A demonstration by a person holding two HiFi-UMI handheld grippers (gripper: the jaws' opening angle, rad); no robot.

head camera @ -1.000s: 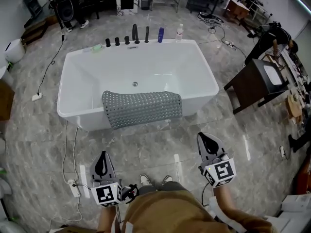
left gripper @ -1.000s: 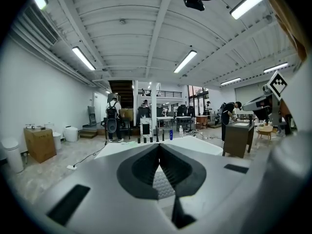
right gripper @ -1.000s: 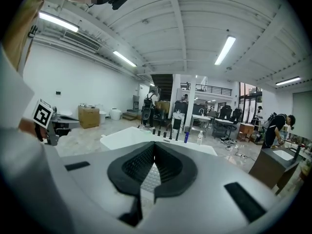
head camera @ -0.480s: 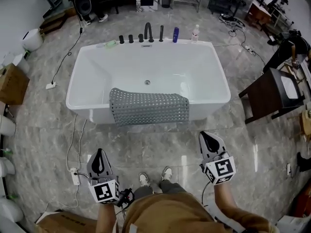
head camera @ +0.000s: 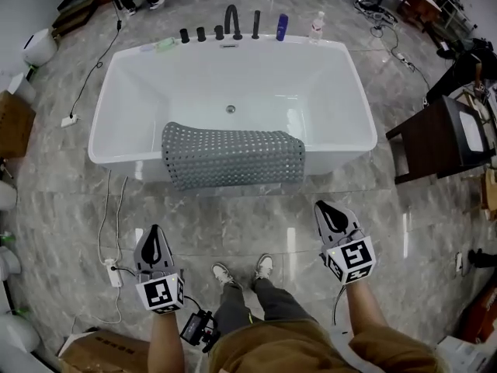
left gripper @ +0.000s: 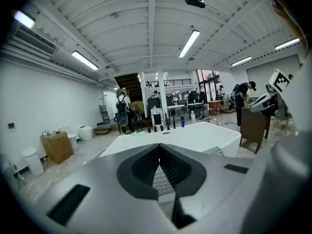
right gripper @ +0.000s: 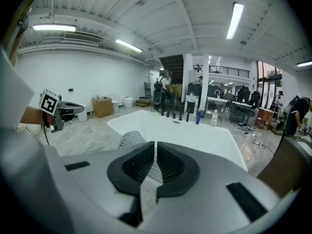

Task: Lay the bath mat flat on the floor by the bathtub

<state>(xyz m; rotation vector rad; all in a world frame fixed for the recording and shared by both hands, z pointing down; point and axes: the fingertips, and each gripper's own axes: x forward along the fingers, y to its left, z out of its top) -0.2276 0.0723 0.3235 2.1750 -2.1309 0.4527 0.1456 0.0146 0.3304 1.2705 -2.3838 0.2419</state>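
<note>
A grey perforated bath mat [head camera: 232, 154] hangs folded over the near rim of the white bathtub [head camera: 342, 84]. My left gripper [head camera: 153, 235] is shut and empty, held over the floor in front of the tub, short of the mat's left end. My right gripper [head camera: 326, 210] is also shut and empty, in front of the tub near the mat's right end. In the left gripper view the mat [left gripper: 213, 151] shows beyond my closed jaws, with the tub [left gripper: 185, 136] behind. In the right gripper view the mat [right gripper: 130, 138] hangs left of the jaw tips on the tub [right gripper: 195, 133].
Grey marble floor [head camera: 233, 231] lies between me and the tub. A dark wooden stand [head camera: 443, 134] sits at the right. A power strip [head camera: 111, 272] and cable lie at the left, by a cardboard box [head camera: 14, 123]. Taps and bottles [head camera: 281, 26] line the far rim.
Both grippers have sunk lower and moved toward the tub. The view has shifted, with the tub and mat now nearer and more centred. Jaws stay shut.
</note>
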